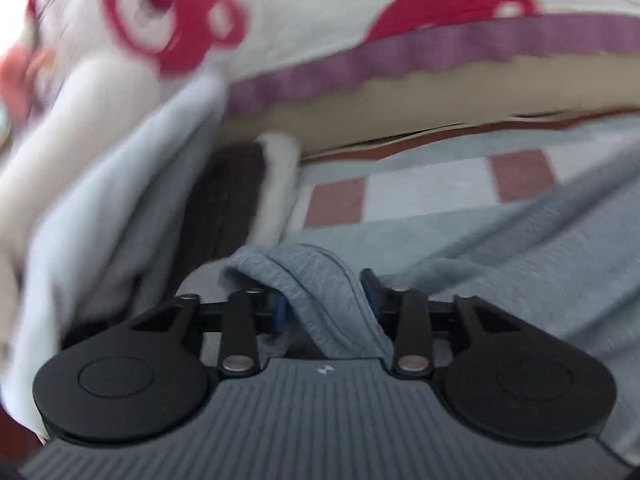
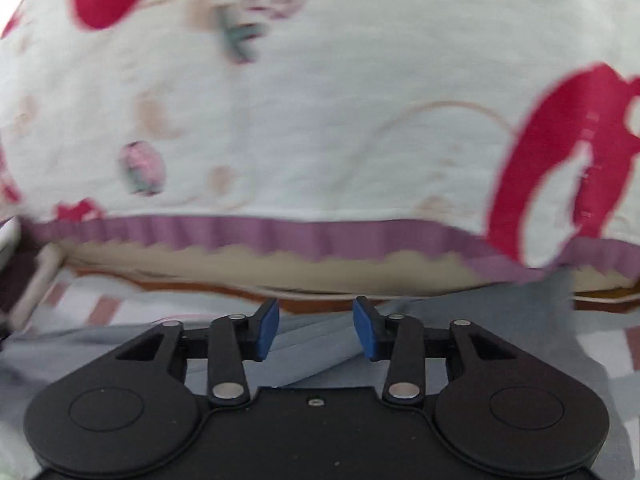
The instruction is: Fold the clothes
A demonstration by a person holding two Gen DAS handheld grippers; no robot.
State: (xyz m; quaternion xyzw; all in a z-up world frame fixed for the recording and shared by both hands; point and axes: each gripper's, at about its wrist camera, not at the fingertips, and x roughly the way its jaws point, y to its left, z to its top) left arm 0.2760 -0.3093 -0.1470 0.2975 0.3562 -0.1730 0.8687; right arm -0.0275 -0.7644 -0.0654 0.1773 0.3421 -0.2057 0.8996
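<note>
Left gripper (image 1: pixel 324 304): jaws parted, a ridge of grey garment (image 1: pixel 320 280) lying slack between the pads, seemingly let go rather than pinched, on a checked bed sheet (image 1: pixel 420 192). Right gripper (image 2: pixel 316 328): jaws apart over flat grey cloth, gripping nothing, facing a printed quilt (image 2: pixel 320 120).
</note>
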